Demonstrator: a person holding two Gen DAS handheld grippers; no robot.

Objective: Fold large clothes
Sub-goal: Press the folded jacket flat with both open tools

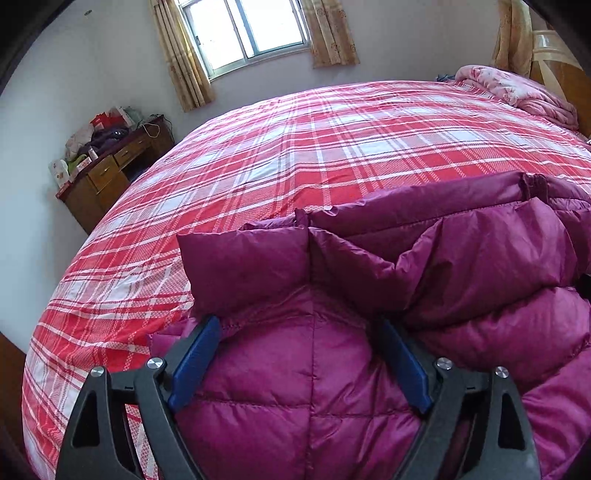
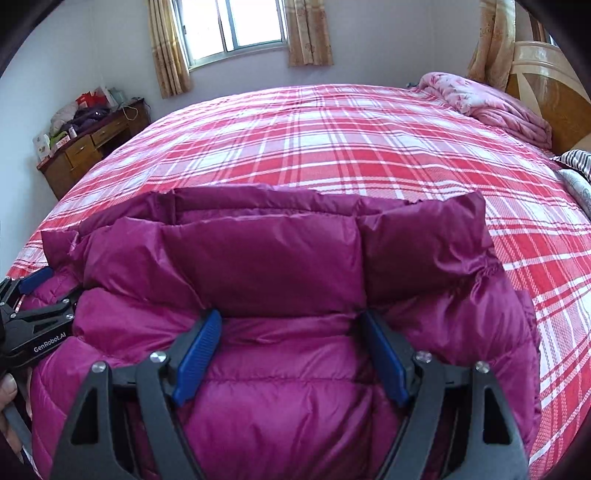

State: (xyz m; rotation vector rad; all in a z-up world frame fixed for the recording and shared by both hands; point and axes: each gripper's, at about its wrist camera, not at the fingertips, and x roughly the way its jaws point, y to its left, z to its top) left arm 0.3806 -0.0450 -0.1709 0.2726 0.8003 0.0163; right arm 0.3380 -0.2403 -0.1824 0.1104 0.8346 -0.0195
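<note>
Where curtains flank a window, red plaid bedspread under magenta puffer jacket.

Lying folded on the plaid bed, a magenta down jacket. Spreading wide over its puffy fold at 6 o'clock, the right tool, pads not pressing. Peeking in at 9 o'clock, the left tool. Sitting at 10 o'clock, a cluttered wooden desk.

One puffy magenta jacket is lying on one bed. Two grippers are showing: left gripper and right gripper. One window, one wooden desk and one pink quilt are showing.
</note>
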